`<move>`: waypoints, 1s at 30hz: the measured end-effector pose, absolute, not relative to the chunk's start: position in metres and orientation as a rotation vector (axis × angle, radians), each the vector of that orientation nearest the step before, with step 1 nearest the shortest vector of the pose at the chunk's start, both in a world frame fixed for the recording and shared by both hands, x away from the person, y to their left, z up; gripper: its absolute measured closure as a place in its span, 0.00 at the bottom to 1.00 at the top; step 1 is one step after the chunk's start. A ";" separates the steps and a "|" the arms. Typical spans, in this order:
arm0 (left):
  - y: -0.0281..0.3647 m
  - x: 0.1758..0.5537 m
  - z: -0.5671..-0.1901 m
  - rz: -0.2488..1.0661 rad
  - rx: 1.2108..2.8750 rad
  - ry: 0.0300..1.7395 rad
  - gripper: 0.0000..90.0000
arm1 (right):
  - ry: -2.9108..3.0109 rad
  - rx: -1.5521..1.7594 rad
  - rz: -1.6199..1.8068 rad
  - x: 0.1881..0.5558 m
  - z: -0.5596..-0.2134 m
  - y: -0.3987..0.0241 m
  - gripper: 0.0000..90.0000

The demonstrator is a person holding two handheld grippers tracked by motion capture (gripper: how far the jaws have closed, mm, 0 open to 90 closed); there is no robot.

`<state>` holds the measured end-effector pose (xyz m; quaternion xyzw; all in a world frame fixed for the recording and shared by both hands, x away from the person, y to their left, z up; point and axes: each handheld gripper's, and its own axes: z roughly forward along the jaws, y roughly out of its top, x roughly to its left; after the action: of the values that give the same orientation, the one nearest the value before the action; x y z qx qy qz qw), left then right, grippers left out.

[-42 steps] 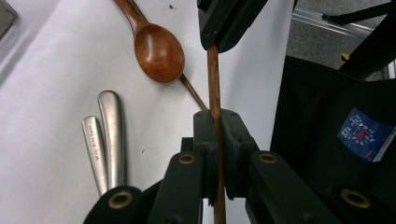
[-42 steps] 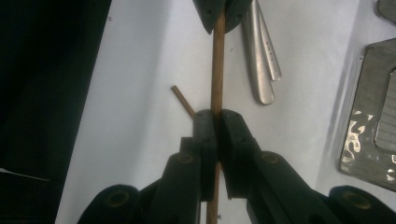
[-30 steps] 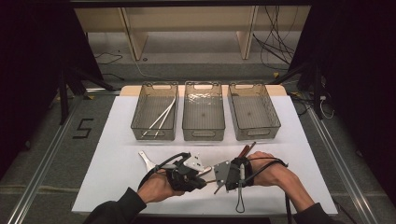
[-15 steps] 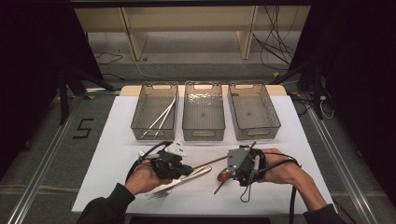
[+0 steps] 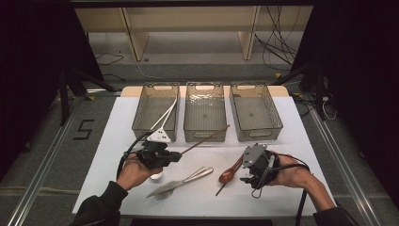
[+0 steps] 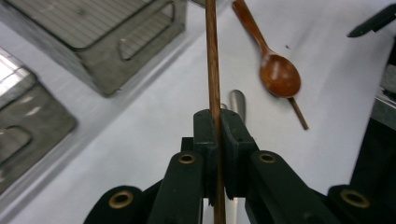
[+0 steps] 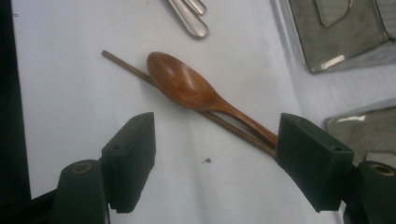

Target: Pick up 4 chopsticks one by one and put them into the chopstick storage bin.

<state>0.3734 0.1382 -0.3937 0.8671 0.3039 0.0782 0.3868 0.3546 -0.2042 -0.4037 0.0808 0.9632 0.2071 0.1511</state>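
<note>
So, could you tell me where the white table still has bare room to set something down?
The white table is bare along its left edge beside the left clear plastic bin, and at the far right beside the right bin. It is crowded in the middle front, around the metal fork and spoon and the brown wooden spoon.

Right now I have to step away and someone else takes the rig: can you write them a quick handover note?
Left hand-held gripper: shut on a brown chopstick, held above the mat and pointing toward the middle bin.
Right hand-held gripper: open, jaws just opened, nothing pressed between them; wooden spoon lies on the mat before it, on top of a second chopstick.
Metal cutlery lies on the mat between the hands.
Left bin already holds white utensils; the right bin looks empty.
Left to do, probably: bin the held chopstick, then the spoon, second chopstick and metal pieces.
</note>
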 end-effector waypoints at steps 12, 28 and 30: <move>0.169 0.389 -0.384 0.267 2.114 0.897 0.95 | 2.760 0.314 0.618 0.352 -0.411 -0.208 0.30; 0.208 0.424 -0.380 0.342 1.961 1.091 0.95 | 2.751 0.401 0.737 0.348 -0.412 -0.218 0.28; 0.210 0.428 -0.379 0.349 1.955 1.104 0.95 | 2.749 0.411 0.773 0.348 -0.411 -0.220 0.28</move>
<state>0.4280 0.2099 -0.3786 0.7805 0.4406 0.1392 0.4212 0.3478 -0.2197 -0.4109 0.1413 0.9450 0.2656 0.1280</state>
